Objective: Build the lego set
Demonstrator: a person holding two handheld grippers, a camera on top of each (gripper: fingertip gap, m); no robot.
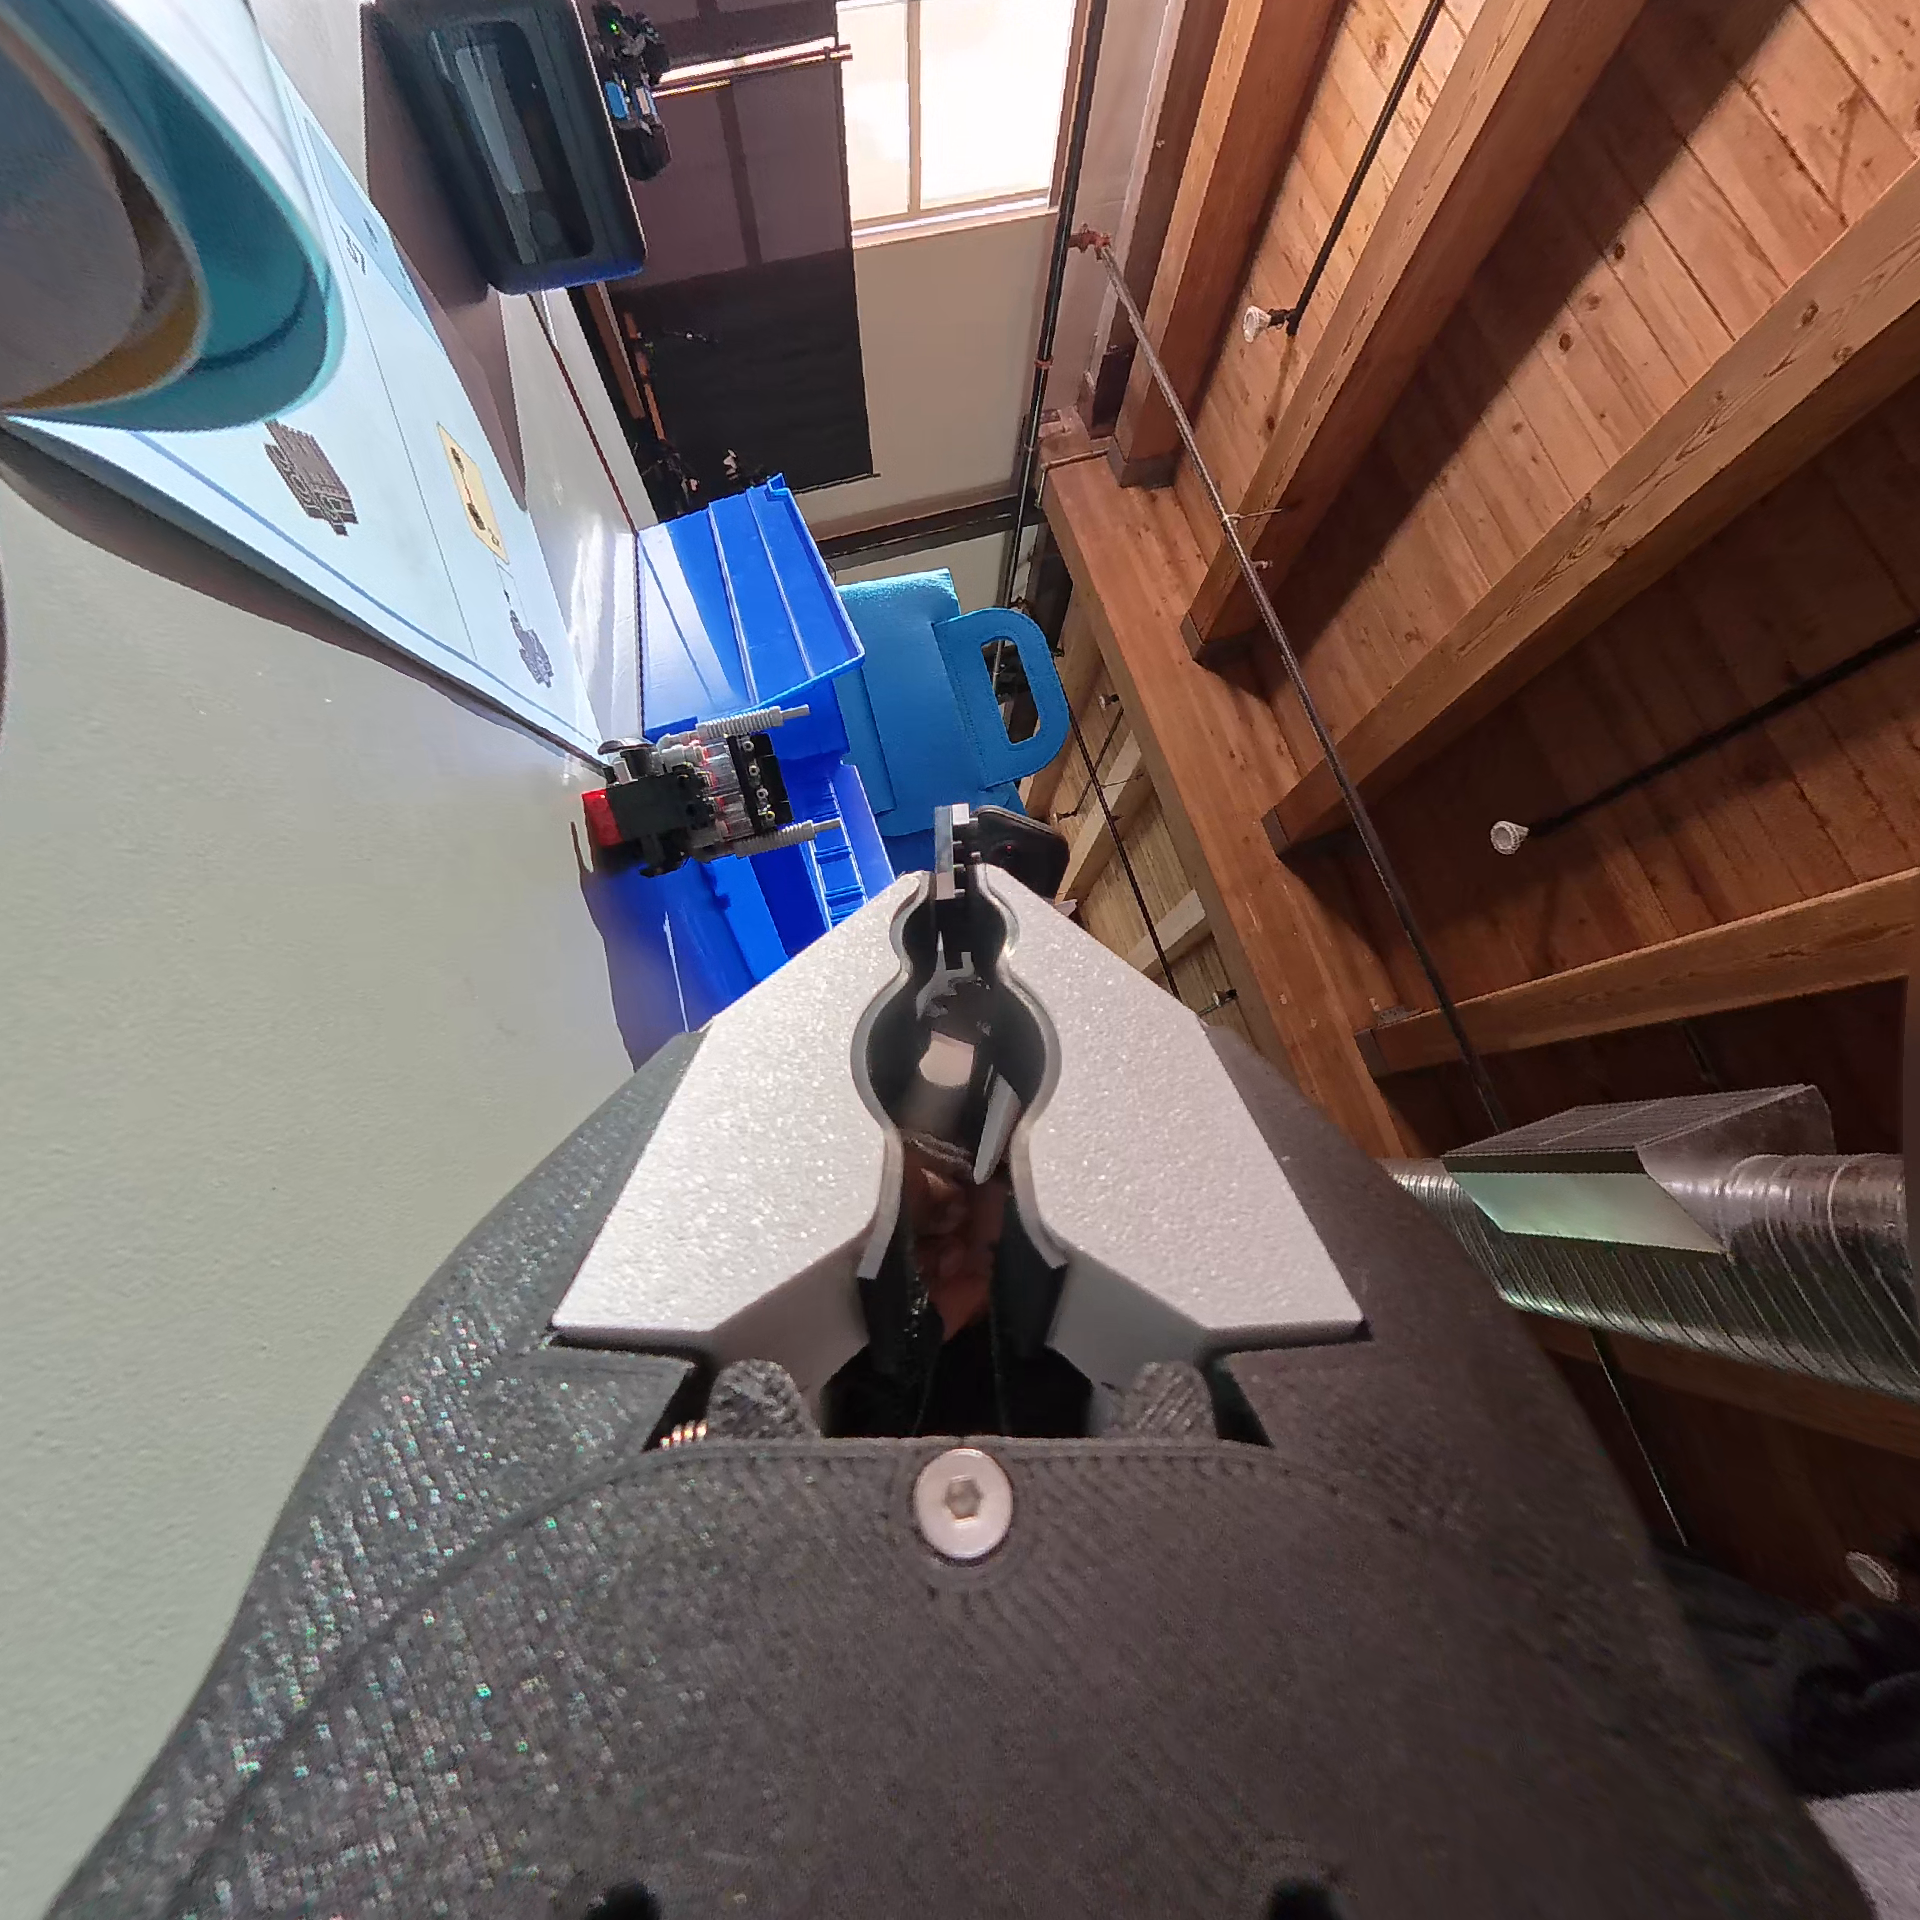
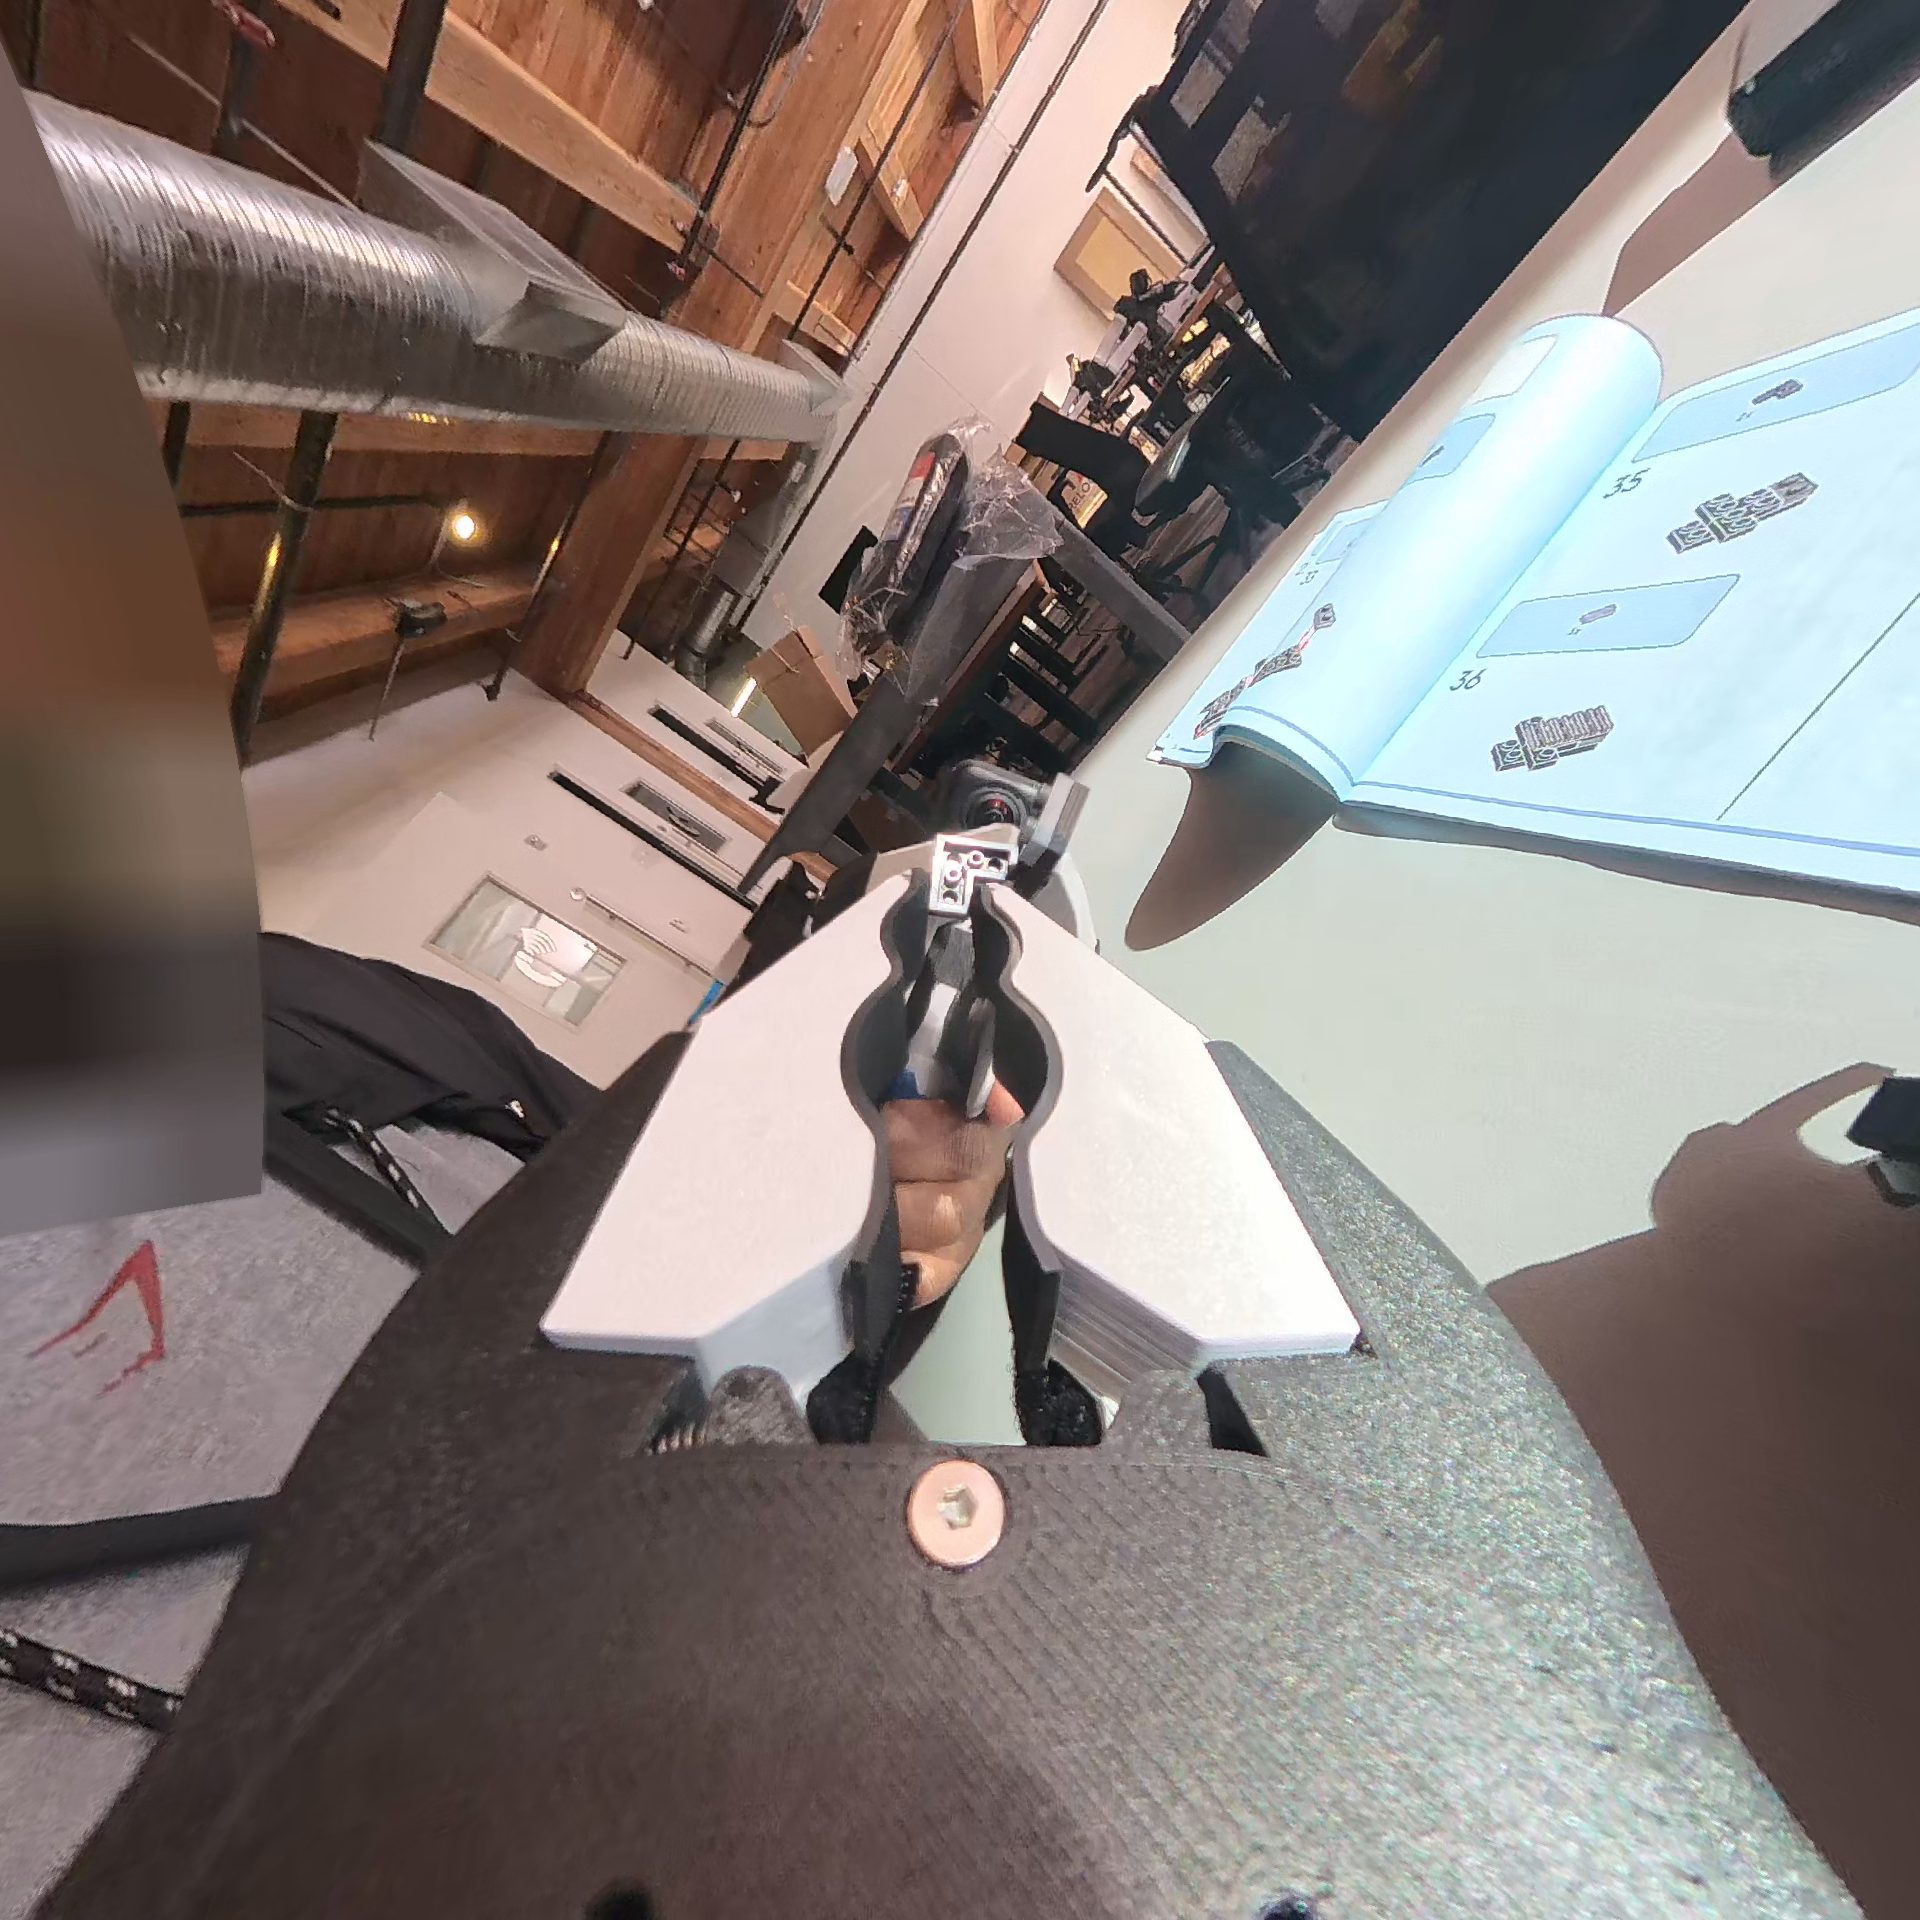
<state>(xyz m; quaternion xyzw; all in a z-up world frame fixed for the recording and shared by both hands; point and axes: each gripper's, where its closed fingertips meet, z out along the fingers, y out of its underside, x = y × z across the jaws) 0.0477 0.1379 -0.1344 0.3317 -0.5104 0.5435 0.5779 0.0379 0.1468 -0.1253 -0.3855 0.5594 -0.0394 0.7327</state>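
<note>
My left gripper [image 1: 948, 885] is shut on a thin grey lego piece [image 1: 945, 840], seen edge-on and sticking out past the tips. My right gripper [image 2: 971, 896] is shut on a grey L-shaped lego plate [image 2: 964, 868], stud side towards the camera. The two grippers face each other tip to tip above the table; each view shows the other's camera lens just behind the held piece. A partly built lego model [image 1: 696, 790], black, grey and red, stands on the table by the blue bin. The open instruction booklet [image 2: 1662, 623] also shows in the left wrist view [image 1: 395, 499].
A blue plastic bin [image 1: 748, 644] and a blue handled part [image 1: 1003, 681] stand behind the model. A roll of teal tape [image 1: 229, 239] is close at the left wrist view's top left. A black device [image 1: 520, 135] sits farther along the table. A person's grey garment [image 2: 114, 1351] is at lower left. Less than 4 cm separates the two grippers' tips.
</note>
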